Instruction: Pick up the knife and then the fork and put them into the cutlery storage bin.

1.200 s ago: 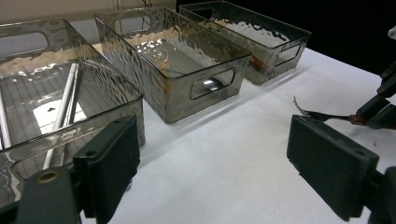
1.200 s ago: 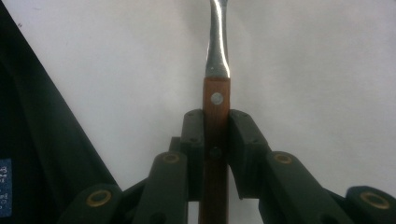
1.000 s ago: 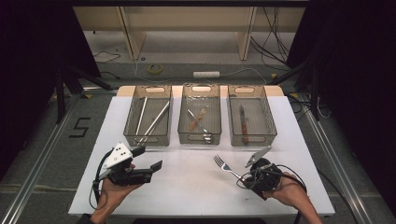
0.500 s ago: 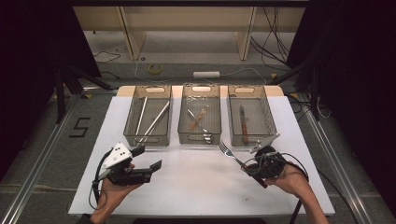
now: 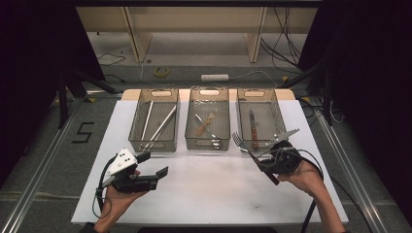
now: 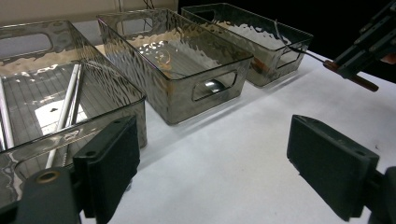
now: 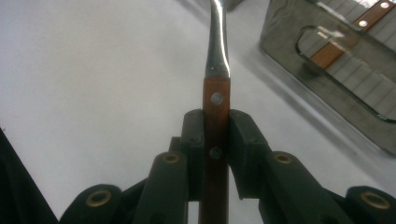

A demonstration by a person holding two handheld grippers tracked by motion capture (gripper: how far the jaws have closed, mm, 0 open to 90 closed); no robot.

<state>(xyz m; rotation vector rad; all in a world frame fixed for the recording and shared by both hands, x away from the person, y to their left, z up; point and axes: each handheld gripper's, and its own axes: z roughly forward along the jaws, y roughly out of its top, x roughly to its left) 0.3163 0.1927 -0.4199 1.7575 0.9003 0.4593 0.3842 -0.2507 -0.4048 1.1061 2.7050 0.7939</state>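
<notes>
**Fork clamped in right gripper beside the right-hand bin**

The right gripper (image 5: 266,156) had its jaws closed on the wooden handle of a fork (image 5: 244,145), seen close up in the right gripper view (image 7: 216,107). The fork was raised above the white bench (image 5: 214,194), its tines pointing toward the gap between the middle bin (image 5: 208,121) and the right bin (image 5: 260,119). The left gripper (image 5: 154,165) was held above the bench near the left bin (image 5: 156,121), its jaws spread wide with nothing between them. Long metal utensils (image 5: 160,127) lay in the left bin.
</notes>
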